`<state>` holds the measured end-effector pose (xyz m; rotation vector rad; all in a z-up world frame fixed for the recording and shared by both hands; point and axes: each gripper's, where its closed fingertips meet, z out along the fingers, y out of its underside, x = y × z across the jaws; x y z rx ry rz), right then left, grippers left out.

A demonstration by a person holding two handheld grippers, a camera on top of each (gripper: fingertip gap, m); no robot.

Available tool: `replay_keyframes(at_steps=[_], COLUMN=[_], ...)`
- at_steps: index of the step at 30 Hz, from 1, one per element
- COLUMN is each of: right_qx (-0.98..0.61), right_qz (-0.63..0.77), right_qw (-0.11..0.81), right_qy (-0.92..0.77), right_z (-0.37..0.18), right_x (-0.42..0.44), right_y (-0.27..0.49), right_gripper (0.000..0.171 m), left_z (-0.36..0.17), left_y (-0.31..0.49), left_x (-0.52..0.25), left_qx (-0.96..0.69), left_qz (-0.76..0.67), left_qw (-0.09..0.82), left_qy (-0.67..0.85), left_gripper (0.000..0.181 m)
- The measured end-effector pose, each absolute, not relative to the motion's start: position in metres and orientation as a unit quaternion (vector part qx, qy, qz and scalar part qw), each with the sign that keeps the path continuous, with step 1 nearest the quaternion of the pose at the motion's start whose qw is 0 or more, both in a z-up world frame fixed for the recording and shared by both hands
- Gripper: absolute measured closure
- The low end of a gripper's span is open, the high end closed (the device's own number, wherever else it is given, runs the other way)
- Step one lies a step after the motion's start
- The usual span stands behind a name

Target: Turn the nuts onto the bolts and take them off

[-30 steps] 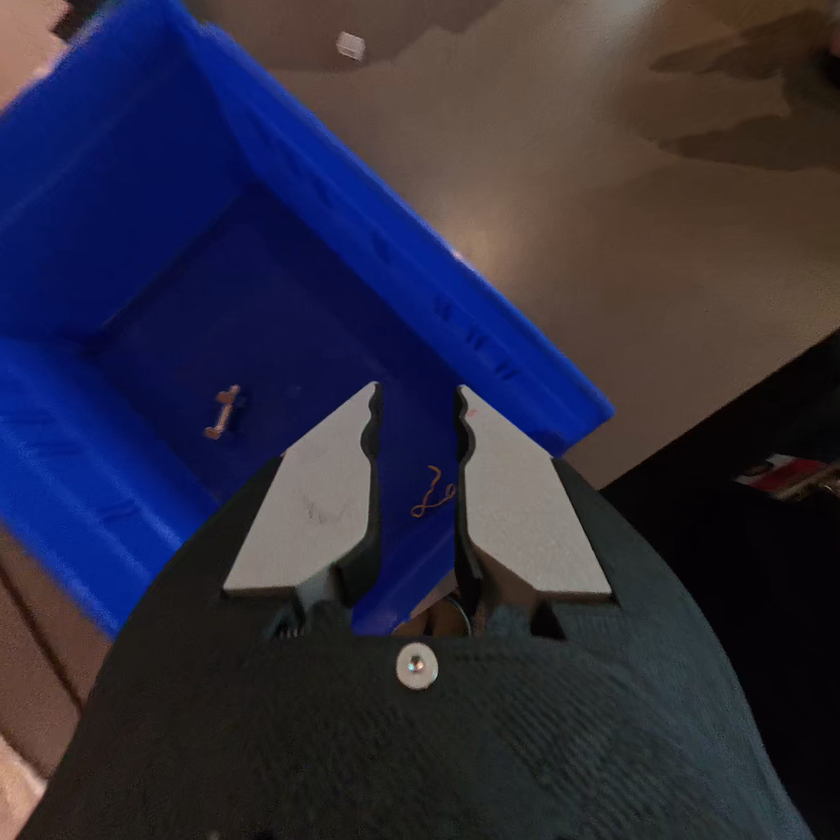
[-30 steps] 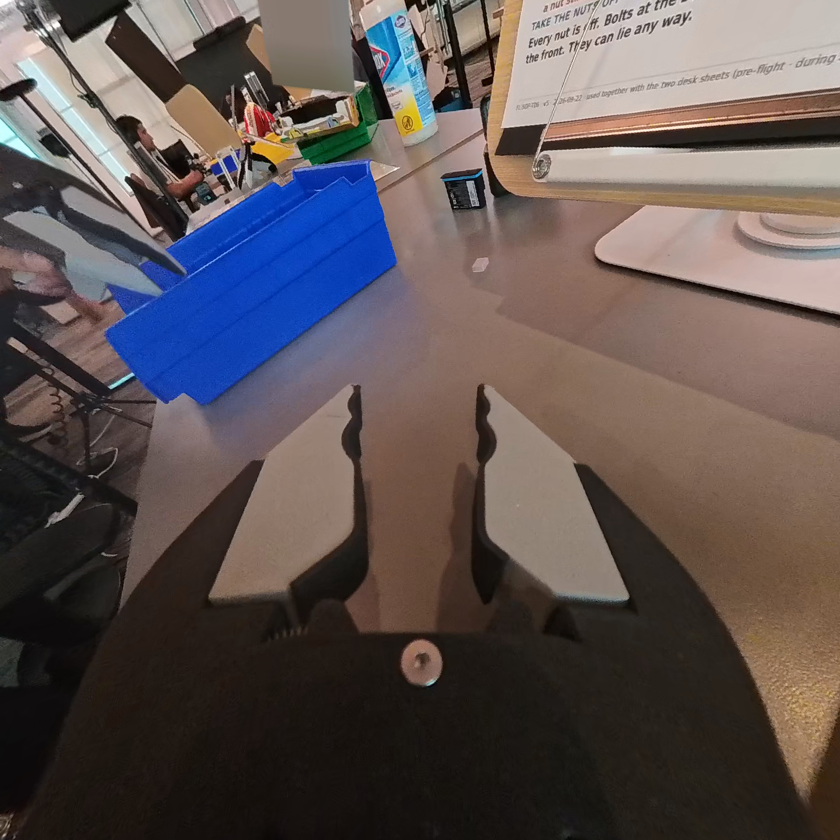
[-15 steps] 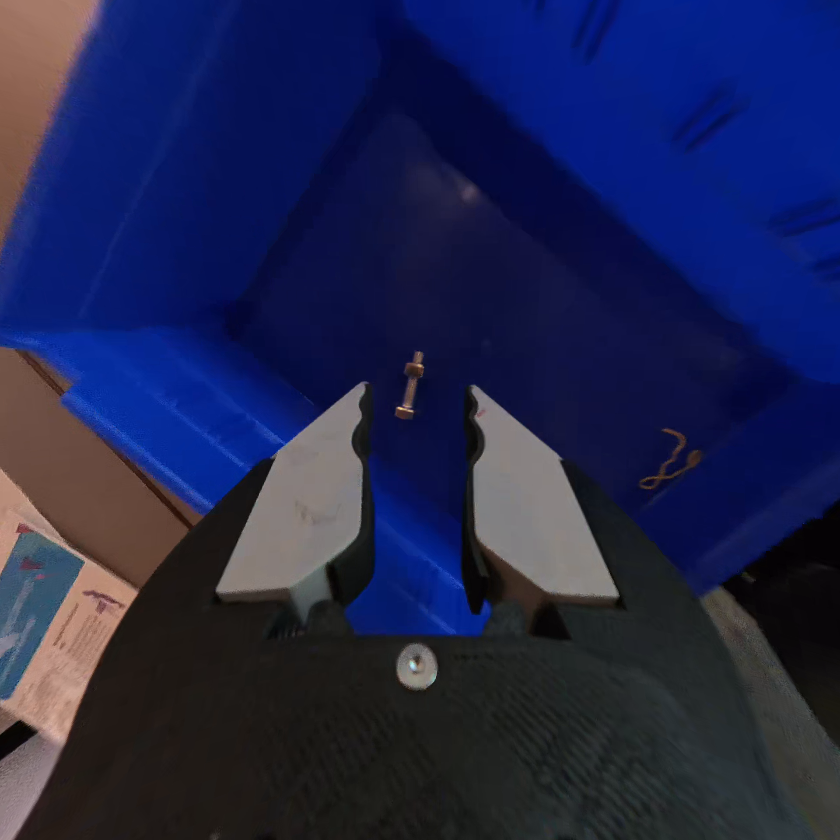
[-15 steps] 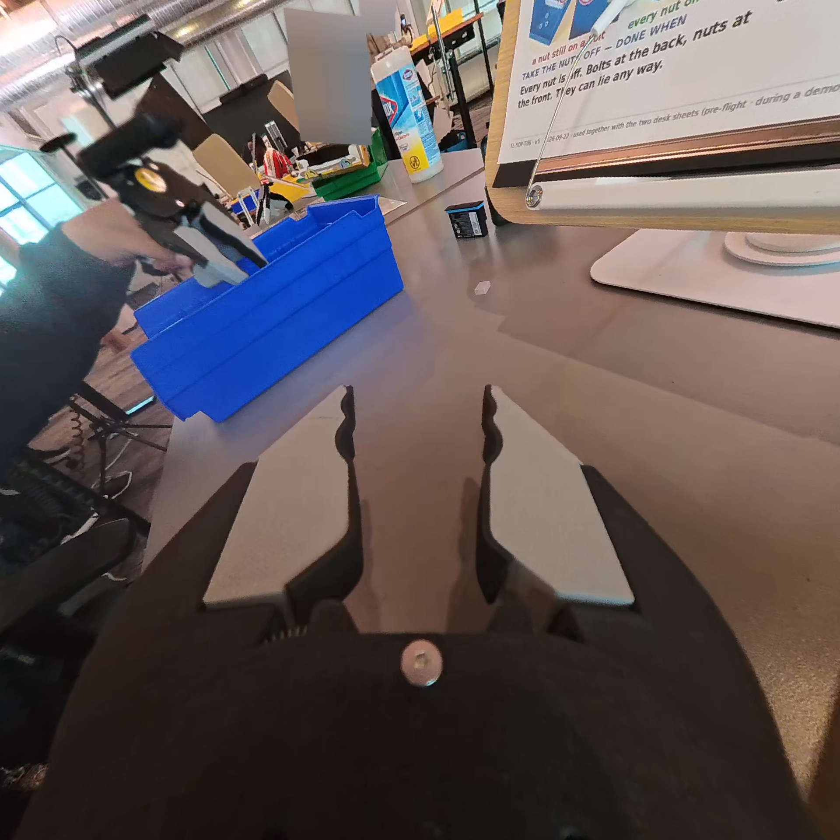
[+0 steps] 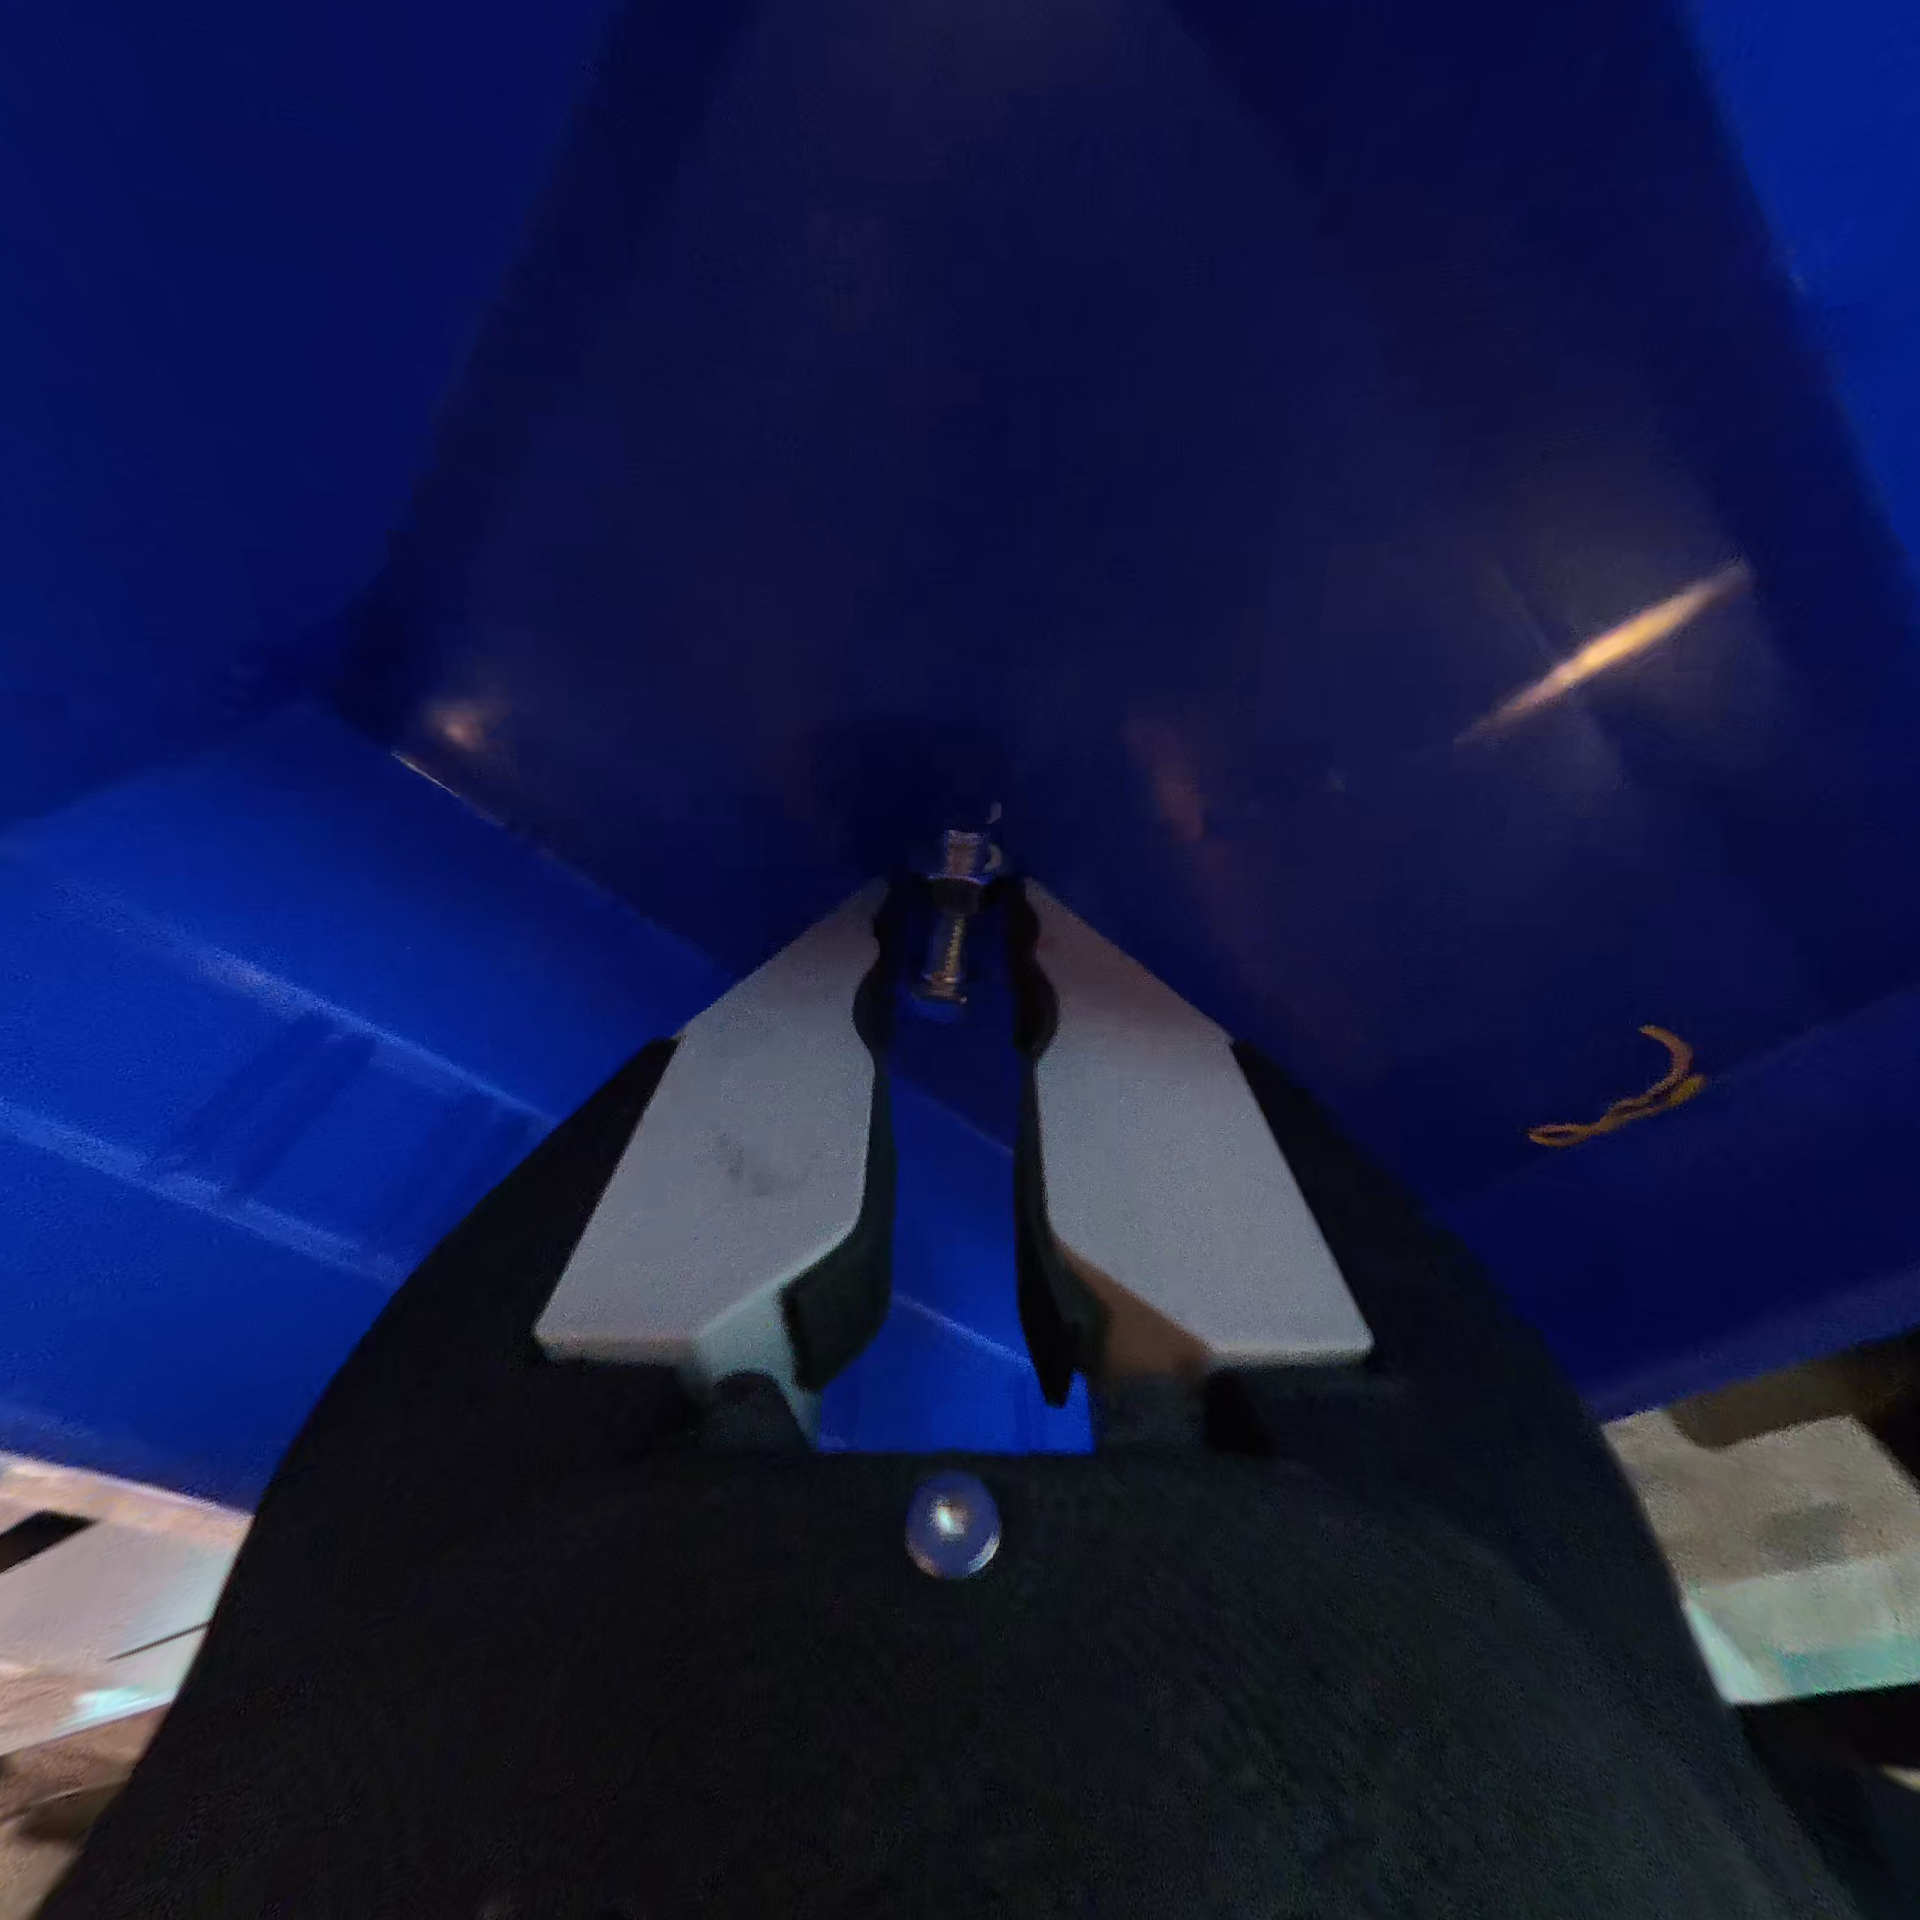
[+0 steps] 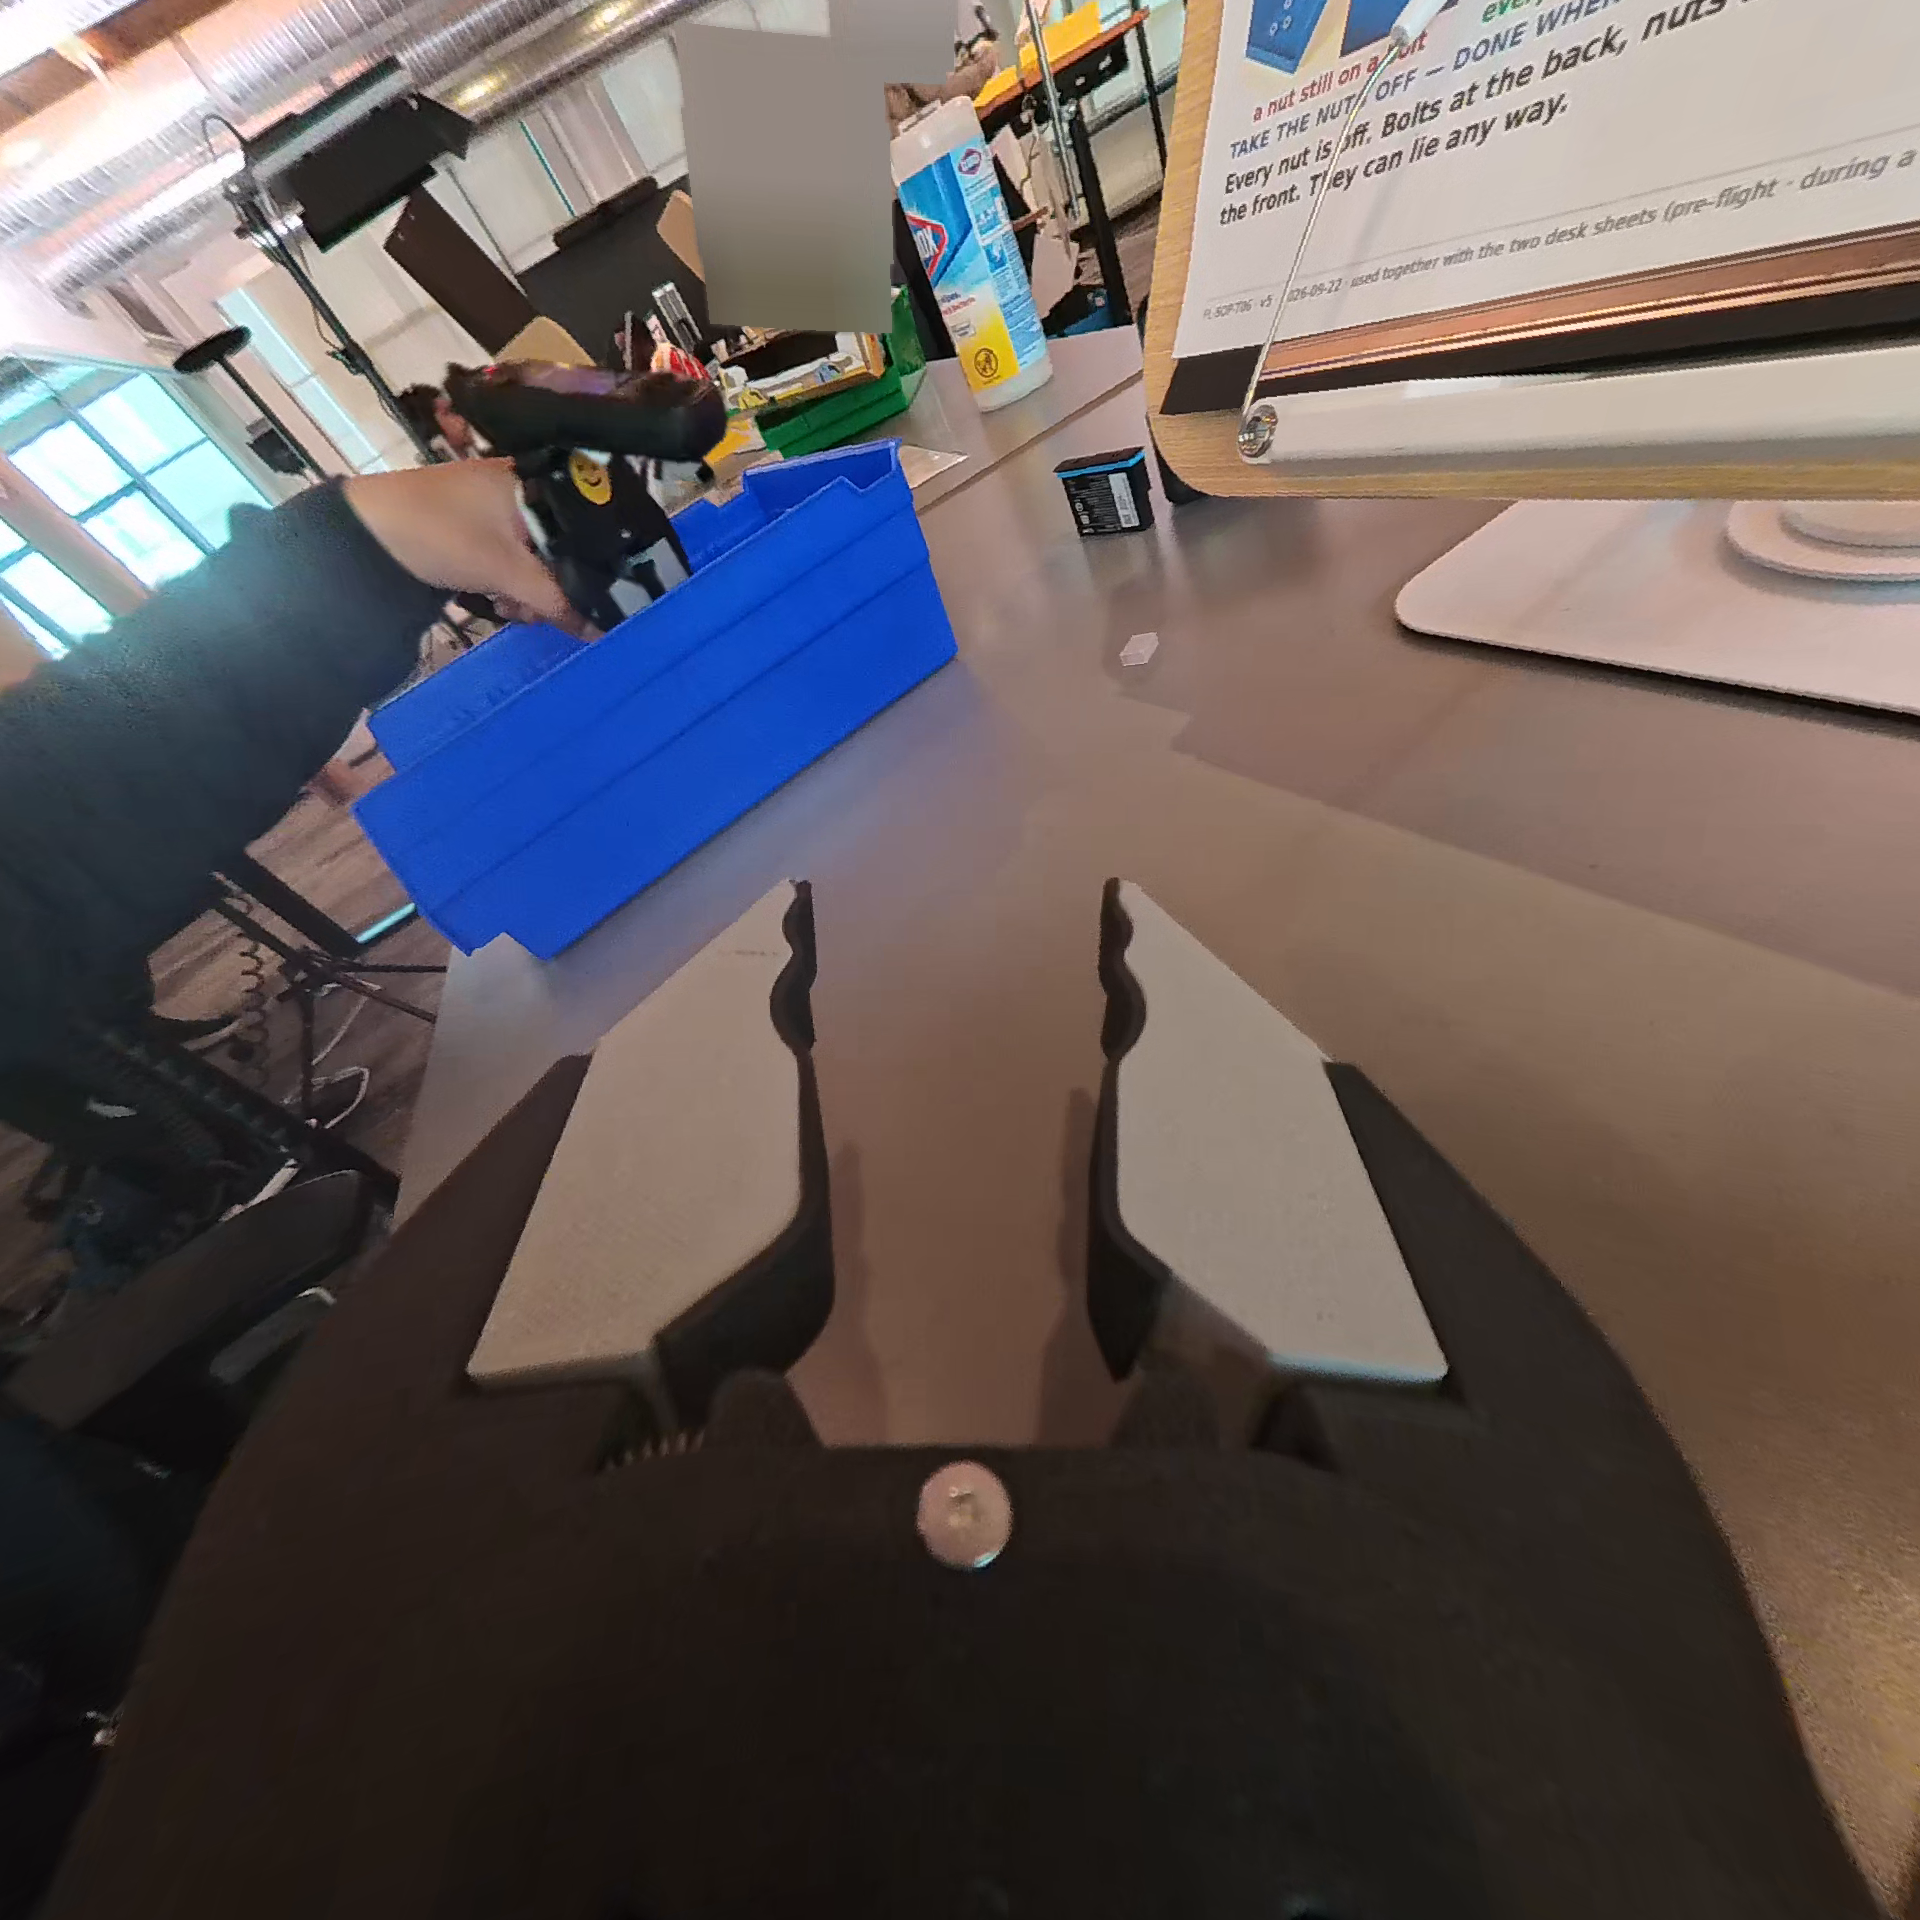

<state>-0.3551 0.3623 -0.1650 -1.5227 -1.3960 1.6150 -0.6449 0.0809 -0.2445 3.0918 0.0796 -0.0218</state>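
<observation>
Reaching into blue bin (image 5: 312, 1195), my left gripper (image 5: 951, 904), jaws narrowly parted, straddles bolt (image 5: 943, 951); its axis runs along the fingers. Right gripper (image 6: 956, 914) far off, jaws wide, empty.

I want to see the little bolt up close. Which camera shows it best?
The left wrist view. The bolt lies on the floor of the blue bin, right between the tips of the left gripper, with a nut on it. The right wrist view shows only the bin's outside, so the bolt is hidden.

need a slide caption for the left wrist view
Open left claw reaching into a blue bin, its tips on either side of a bolt carrying a nut.
</observation>
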Motion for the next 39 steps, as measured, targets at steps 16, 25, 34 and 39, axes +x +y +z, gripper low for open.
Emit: replay_keyframes(at_steps=[16, 25, 34, 39], right_qx=[-0.494, -0.501, -0.485, -0.477], right_qz=[0.564, 0.581, 0.522, 0.549], right_qw=[0.258, 0.333, 0.391, 0.378], right_qy=[-0.61, -0.549, -0.582, -0.573], right_z=[-0.17, -0.151, -0.152, -0.145], right_x=[-0.361, -0.368, -0.387, -0.392], right_y=[0.313, 0.357, 0.395, 0.399], right_gripper=[0.125, 0.129, 0.133, 0.133], left_z=[-0.052, -0.161, -0.154, -0.131], left_y=[0.265, 0.382, 0.403, 0.397], left_x=[-0.456, -0.371, -0.423, -0.44], left_qx=[0.836, 0.814, 0.789, 0.756], left_qz=[0.008, 0.143, 0.121, 0.17], left_qw=[-0.547, -0.561, -0.598, -0.63], left_qy=[-0.046, -0.043, -0.073, -0.047], left_gripper=[0.167, 0.167, 0.168, 0.169])
